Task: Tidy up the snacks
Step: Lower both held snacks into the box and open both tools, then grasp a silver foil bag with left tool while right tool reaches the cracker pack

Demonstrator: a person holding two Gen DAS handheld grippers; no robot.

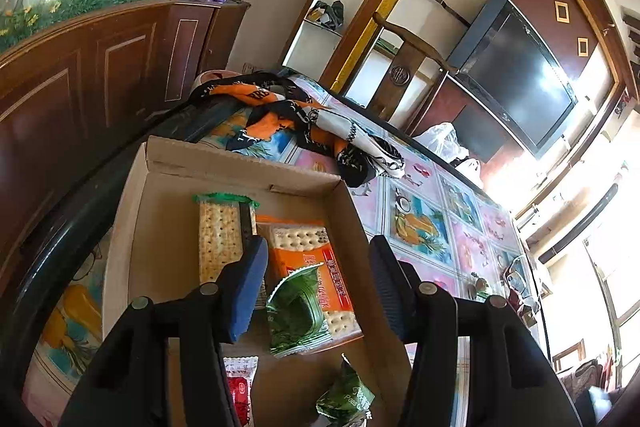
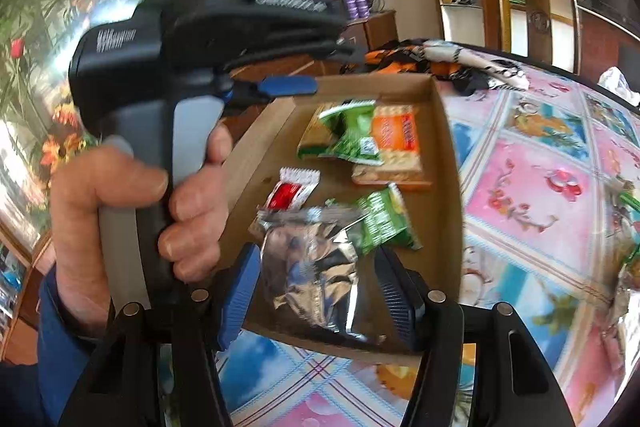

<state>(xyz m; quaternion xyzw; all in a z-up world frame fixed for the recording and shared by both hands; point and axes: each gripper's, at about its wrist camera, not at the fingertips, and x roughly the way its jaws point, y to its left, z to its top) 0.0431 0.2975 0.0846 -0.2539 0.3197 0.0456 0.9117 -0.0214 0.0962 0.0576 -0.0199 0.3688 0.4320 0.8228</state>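
My right tongs (image 2: 316, 291) stand wide apart over the near edge of the cardboard box (image 2: 444, 131), and a crinkled silver packet (image 2: 312, 267) sits between the two pads. The picture is blurred here, so I can't tell whether either pad touches it; I judge it's just being dropped in or about to be nudged. My left tongs (image 1: 320, 287) are spread wide too, with nothing in them, hovering above the box interior. Just past the silver packet lie a green packet (image 2: 384, 223) and a small red sachet (image 2: 290, 191). Further in, another green wrapper (image 2: 352, 137) rests on the orange cracker pack (image 2: 394, 135), with the clear cracker sleeve (image 1: 220, 239) beside it. So I'm at the loading step. Next I'd pull the right tongs clear and go for the snacks out on the desk (image 2: 532, 187) at the right edge. Beyond the box, a patterned scarf (image 1: 304, 123) lies bunched up.
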